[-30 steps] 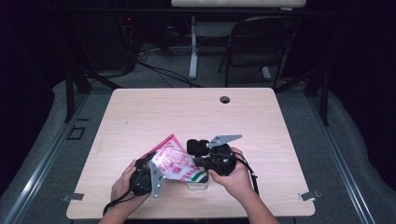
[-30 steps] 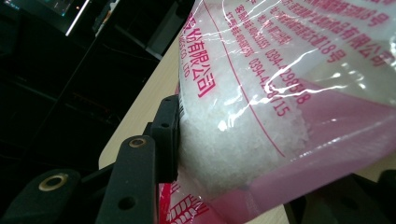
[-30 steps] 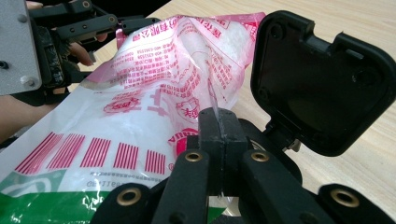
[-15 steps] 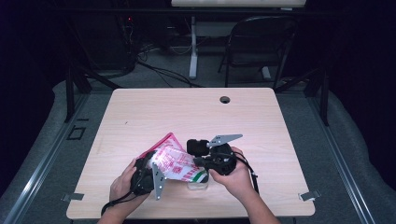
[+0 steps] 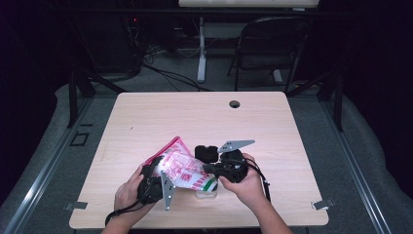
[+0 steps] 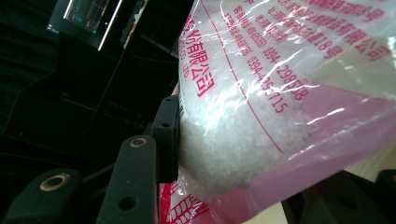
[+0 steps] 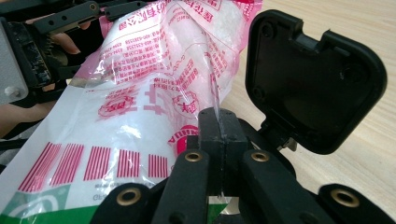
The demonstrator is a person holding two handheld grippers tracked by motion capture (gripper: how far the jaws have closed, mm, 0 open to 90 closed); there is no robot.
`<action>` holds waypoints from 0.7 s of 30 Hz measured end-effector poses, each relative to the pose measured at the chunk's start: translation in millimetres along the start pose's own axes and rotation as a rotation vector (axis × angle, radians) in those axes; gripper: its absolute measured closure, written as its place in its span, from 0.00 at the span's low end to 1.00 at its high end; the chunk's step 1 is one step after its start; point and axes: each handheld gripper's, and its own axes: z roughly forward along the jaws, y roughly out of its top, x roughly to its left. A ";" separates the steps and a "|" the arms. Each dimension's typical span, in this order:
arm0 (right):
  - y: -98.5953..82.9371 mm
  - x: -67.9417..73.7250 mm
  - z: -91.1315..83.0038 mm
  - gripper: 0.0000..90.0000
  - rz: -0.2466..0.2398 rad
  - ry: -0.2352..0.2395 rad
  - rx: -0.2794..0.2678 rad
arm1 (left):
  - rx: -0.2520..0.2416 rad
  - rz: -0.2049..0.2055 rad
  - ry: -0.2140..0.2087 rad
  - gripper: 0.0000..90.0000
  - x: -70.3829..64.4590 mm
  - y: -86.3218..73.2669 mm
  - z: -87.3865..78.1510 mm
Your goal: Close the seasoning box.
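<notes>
The right gripper [image 7: 218, 122] pinches the bag's edge, jaws together on the film. The left gripper [image 5: 155, 181], clamped on the bag of white granules [image 5: 182, 168], has barely moved in the last second, so the bag stays tilted over the clear container [image 5: 207, 193] near the table's [image 5: 195, 117] front edge. Red Chinese print includes "CO., LTD" and "0394".

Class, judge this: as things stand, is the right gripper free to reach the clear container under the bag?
Probably not. The right gripper is shut on the bag's edge, and the bag lies over the clear container, so it would have to let go first.
</notes>
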 end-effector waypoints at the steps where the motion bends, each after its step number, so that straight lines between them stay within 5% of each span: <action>1: -0.2 -0.3 0.1 1.00 0.002 -0.002 -0.003 | 0.000 0.005 0.004 0.68 -0.3 0.2 0.3; 21: -4.2 -3.9 7.7 1.00 0.010 -0.002 0.015 | 0.000 0.039 0.026 0.68 -7.7 -4.5 0.4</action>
